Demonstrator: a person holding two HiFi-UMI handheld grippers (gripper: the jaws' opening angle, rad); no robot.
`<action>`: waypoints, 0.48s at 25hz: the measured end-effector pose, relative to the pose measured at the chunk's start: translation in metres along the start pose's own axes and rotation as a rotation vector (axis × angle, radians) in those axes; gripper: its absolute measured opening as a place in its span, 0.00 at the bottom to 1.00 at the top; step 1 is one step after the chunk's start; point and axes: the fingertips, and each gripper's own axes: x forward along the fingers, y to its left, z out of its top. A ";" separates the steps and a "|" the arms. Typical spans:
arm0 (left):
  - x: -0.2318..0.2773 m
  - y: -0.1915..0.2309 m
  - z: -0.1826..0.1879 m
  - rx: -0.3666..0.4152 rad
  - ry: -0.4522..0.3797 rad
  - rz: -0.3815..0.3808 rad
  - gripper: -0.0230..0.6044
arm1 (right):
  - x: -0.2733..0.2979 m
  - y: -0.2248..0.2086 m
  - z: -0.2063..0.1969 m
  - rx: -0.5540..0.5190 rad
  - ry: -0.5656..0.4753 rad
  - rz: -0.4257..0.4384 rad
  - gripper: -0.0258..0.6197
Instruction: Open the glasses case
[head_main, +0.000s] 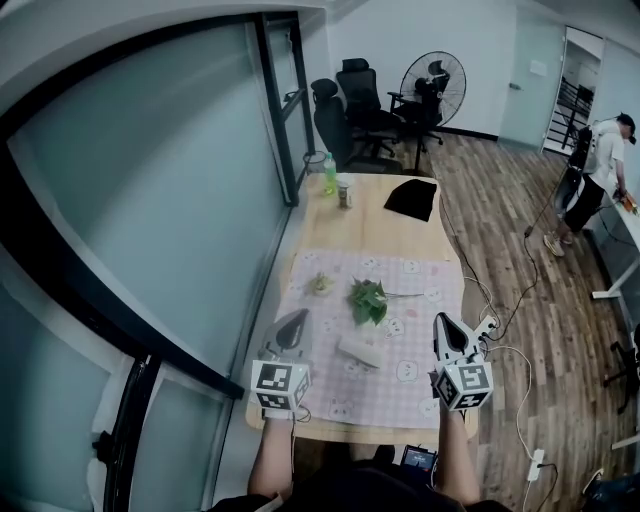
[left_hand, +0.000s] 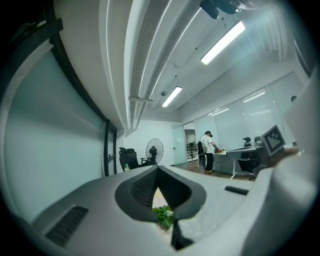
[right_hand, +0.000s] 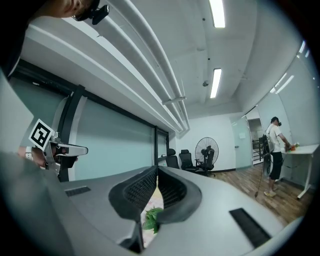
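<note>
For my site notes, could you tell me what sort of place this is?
Probably an office: black office chairs and a pedestal fan stand behind the table, beside a frosted glass partition.

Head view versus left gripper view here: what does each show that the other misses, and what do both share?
Only the head view: the patterned cloth, the pale glasses case lying on it, the black cloth beyond, and the left hand-held gripper and right hand-held gripper from above. Only the left gripper view: the ceiling lights and its own jaws, together with nothing between them. Both: the green sprig, the fan and the person at the far desk.
</note>
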 end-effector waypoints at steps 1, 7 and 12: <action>0.003 -0.002 0.000 0.001 0.002 -0.003 0.03 | 0.001 -0.003 -0.003 0.006 0.006 0.000 0.07; 0.010 -0.004 -0.005 -0.011 0.012 0.005 0.03 | 0.010 -0.013 -0.017 -0.013 0.034 -0.005 0.45; 0.001 0.000 -0.012 -0.002 0.028 0.049 0.03 | 0.023 -0.009 -0.036 -0.131 0.093 0.020 0.45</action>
